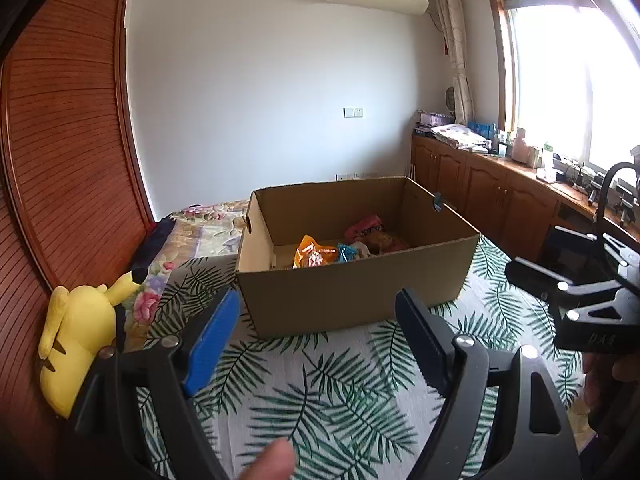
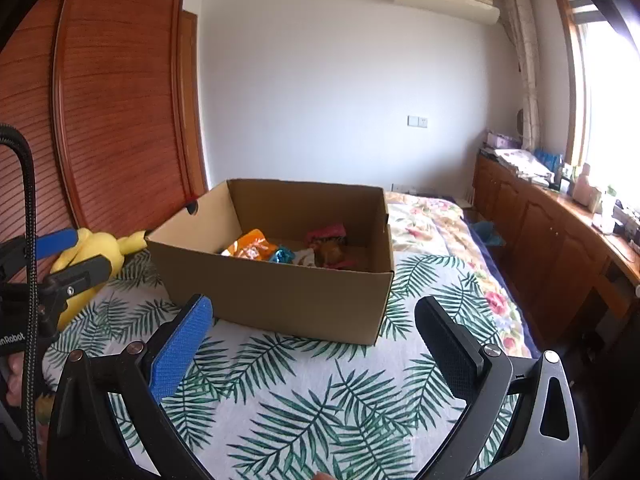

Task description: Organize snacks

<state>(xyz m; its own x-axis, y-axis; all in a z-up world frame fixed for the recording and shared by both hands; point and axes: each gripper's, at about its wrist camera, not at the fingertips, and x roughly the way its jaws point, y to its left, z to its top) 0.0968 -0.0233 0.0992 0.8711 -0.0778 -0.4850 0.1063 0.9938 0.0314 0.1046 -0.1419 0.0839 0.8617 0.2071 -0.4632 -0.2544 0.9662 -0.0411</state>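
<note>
The snacks (image 1: 344, 246) lie in a loose heap on the floor of an open cardboard box (image 1: 352, 300): an orange packet (image 1: 314, 254), a small blue one (image 1: 347, 252) and a pink and red one (image 1: 366, 226) behind. The box stands on a palm-leaf cover (image 1: 328, 392) spread over a bed, probably so that both hands can reach it from the near side and drop things in over its low front wall.

The left gripper (image 1: 318, 320) has its jaws apart with nothing between them, only the cover and the box front showing through the gap. The right gripper (image 2: 314, 328) stands wider apart and is likewise empty. Both sit short of the box and point slightly down toward it, which suits hands that are done with one item and free for another. No loose snack shows on the cover in either view.

The left view shows the box's right side, the long cupboard (image 1: 500, 196) under the window, and a fingertip (image 1: 272, 462) at the bottom edge. The right view shows what the box hides there: the floral quilt (image 2: 432, 228) running on behind it. It also shows the yellow plush toy (image 2: 94, 256) beside the box's left corner, and the other gripper from the side.
</note>
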